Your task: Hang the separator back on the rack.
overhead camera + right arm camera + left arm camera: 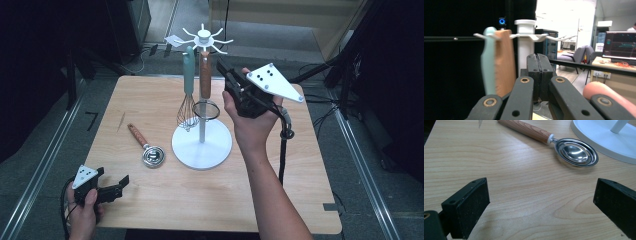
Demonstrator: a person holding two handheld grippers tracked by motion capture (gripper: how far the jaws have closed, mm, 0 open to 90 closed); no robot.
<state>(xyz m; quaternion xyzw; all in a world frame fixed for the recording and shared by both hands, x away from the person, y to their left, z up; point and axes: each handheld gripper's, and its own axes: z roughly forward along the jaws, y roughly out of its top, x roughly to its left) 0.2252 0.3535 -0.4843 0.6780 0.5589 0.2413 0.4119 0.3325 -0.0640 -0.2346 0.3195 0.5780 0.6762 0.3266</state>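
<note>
A light wooden tabletop point(210, 200) stands on a grey floor with dark surroundings. Near its middle is a white rack point(202, 145) with a round base, a post and spoke-like hooks at the top. All places below are given from this rack.

From its hooks hang a whisk point(187, 95) with a pale green handle and, just beside it, a strainer point(205, 92) with a brown wooden handle; its wire ring sits close against the post. To the left of the base, lying flat, is a metal scoop point(147, 149) with a wooden handle, near the base but apart from it.

The right gripper point(223, 67) is held up just right of the wooden handle, its jaws pressed together on nothing; whether it touches the handle is hard to judge. The left gripper point(122, 181) rests low at the near left, well apart from the rack, jaws spread wide and empty, facing the scoop.
</note>
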